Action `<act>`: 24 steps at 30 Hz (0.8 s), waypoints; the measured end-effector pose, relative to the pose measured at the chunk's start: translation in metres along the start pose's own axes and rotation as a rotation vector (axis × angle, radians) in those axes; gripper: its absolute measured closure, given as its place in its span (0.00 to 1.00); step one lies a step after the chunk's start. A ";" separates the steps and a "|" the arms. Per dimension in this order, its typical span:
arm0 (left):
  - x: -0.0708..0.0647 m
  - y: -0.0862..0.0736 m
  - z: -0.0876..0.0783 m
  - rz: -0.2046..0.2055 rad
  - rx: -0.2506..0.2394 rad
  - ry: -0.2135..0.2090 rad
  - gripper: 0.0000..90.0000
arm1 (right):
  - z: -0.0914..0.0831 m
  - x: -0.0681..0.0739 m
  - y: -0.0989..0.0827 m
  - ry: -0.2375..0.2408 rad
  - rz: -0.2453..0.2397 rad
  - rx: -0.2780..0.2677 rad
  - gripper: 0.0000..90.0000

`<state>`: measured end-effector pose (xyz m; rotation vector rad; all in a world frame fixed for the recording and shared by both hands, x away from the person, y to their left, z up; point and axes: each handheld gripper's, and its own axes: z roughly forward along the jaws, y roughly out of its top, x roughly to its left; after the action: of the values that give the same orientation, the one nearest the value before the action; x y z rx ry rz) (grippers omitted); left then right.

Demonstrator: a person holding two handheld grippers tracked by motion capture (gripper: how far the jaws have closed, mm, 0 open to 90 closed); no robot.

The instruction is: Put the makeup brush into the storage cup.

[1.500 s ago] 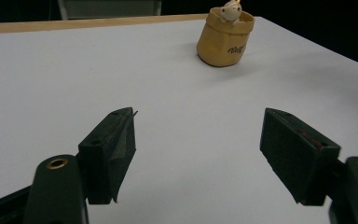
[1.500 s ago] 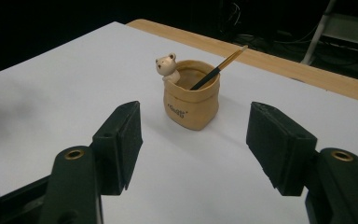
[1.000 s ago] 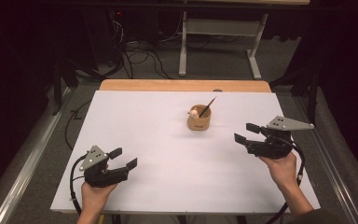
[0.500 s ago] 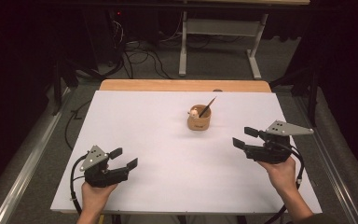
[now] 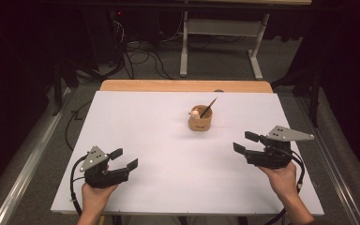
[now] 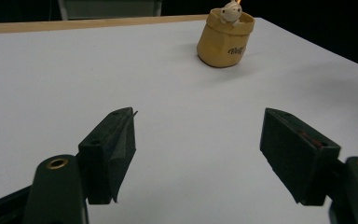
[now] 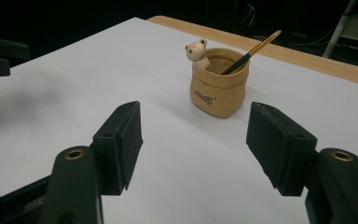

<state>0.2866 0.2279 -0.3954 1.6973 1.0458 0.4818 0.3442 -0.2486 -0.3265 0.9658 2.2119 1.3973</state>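
Note:
A small tan pot (image 5: 199, 123) shaped like a sack, with a little bear figure on its rim, stands upright on the white table top (image 5: 168, 140). A dark brush (image 5: 209, 107) leans out of it. The pot (image 7: 218, 87) and brush (image 7: 251, 51) lie ahead of my right gripper (image 7: 193, 135), whose jaws stand wide apart with nothing between them. My left gripper (image 6: 198, 140) is also open and empty, with the pot (image 6: 225, 38) farther off at the upper right. From above, the left gripper (image 5: 124, 158) sits near the front left, the right gripper (image 5: 245, 142) at the right.
The white sheet covers a wooden table whose bare edge (image 5: 183, 86) shows at the back. Behind it stand a grey metal frame (image 5: 220, 42) and loose cables (image 5: 140, 51) on the floor. A rail (image 5: 23, 164) runs along the left side.
The right gripper has drifted slightly down and toward the table's front. The left gripper and the pot have stayed put.

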 end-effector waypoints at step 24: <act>0.000 0.000 0.000 0.000 0.000 0.001 0.30 | -0.007 -0.001 -0.019 -0.003 0.041 -0.008 0.42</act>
<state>0.2864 0.2278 -0.3954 1.6969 1.0465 0.4833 0.3341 -0.2594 -0.3408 1.0148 2.1942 1.4203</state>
